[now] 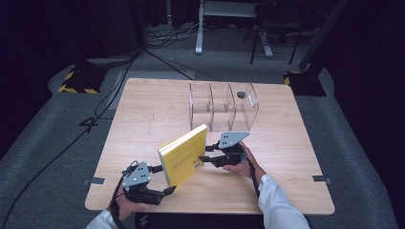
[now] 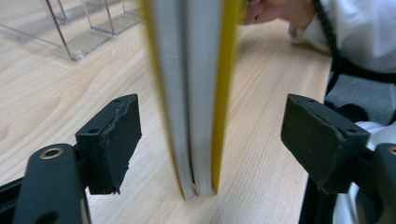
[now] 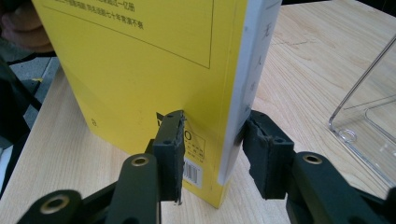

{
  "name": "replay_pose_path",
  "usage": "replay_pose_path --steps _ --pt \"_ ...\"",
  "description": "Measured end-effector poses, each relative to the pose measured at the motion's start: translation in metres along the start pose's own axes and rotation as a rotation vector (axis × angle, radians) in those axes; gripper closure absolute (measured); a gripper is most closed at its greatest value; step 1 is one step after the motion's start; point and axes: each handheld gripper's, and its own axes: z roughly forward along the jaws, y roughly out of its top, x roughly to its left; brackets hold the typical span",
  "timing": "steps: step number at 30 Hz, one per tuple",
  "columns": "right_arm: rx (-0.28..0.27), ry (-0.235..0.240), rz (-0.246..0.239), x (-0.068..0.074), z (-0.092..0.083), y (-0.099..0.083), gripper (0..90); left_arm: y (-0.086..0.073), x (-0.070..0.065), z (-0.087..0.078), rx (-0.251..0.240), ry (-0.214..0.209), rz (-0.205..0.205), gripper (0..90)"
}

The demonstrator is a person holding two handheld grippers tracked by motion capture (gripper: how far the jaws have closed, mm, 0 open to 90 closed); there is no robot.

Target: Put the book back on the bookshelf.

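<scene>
Pale wood bench under a dark room. Right tongs clenched across the spine end of the yellow book, one pad on the cover, the other on the spine edge. Left tongs released, pads well off either side of the book, which stands upright on its lower edge near the front of the bench. Clear divider rack sits behind, apart from the book. Judgement: handover to the right side. Keep the book vertical, grip firm so it doesn't pivot, and clear the left tongs before swinging toward a slot.
</scene>
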Motion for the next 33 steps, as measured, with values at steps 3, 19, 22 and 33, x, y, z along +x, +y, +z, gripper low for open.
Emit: replay_pose_path --steps 3,19,22,33 --pt "-0.005 -0.006 0.003 0.001 0.0 -0.001 60.9 0.002 -0.005 0.005 -0.019 0.028 0.0 27.2" --pt "0.0 0.0 -0.05 0.014 -0.019 -0.008 62.1 0.013 0.012 0.003 -0.08 -0.023 0.043 72.8" --pt "-0.021 -0.013 -0.067 0.02 -0.029 -0.008 64.0 0.017 0.015 0.008 -0.087 -0.039 0.035 71.2" --pt "-0.034 -0.037 -0.06 0.029 -0.054 -0.015 73.2 0.031 0.031 0.034 -0.098 -0.089 0.005 69.8"
